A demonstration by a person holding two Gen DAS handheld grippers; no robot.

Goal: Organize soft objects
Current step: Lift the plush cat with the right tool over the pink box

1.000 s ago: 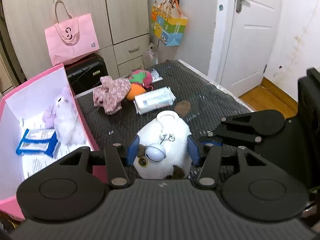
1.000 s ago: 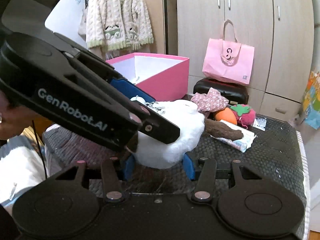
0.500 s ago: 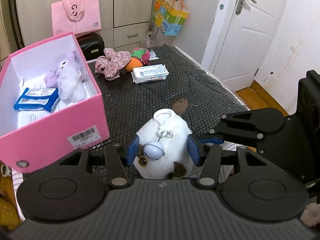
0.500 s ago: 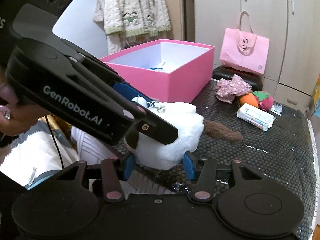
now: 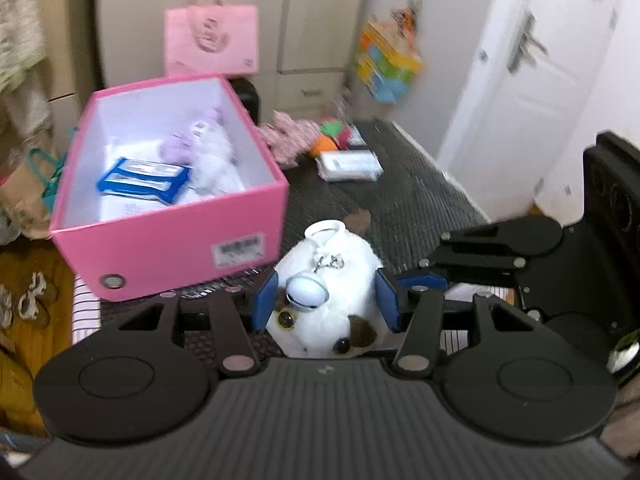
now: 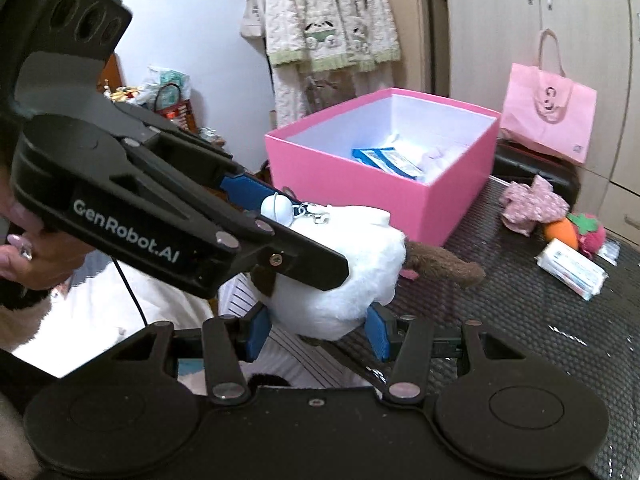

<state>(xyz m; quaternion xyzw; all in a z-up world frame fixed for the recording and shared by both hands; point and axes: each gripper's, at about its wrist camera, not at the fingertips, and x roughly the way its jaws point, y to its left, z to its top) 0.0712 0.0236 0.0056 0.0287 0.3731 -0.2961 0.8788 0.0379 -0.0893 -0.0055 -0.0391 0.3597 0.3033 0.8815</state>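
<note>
A white plush dog (image 5: pixel 332 276) with a brown tail and a pale bell is held in the air between both grippers. My left gripper (image 5: pixel 326 300) is shut on its head end. My right gripper (image 6: pixel 316 330) is shut on its body (image 6: pixel 340 276) from below. The pink box (image 5: pixel 168 248) stands on the black mat ahead and to the left; it holds a lilac-and-white plush (image 5: pixel 204 152) and a blue packet (image 5: pixel 142 180). The box also shows in the right wrist view (image 6: pixel 424 204).
On the mat (image 5: pixel 400 196) beyond lie a floral cloth (image 6: pixel 532 204), a carrot plush (image 6: pixel 560 234), a strawberry plush (image 6: pixel 592 234) and a tissue pack (image 6: pixel 572 268). A pink bag (image 6: pixel 548 120) and a black suitcase stand by the wardrobe. A door is at the right.
Both grippers have lifted the plush dog and drawn back toward the near end of the mat. The pink box now lies further ahead, with its inside in view.
</note>
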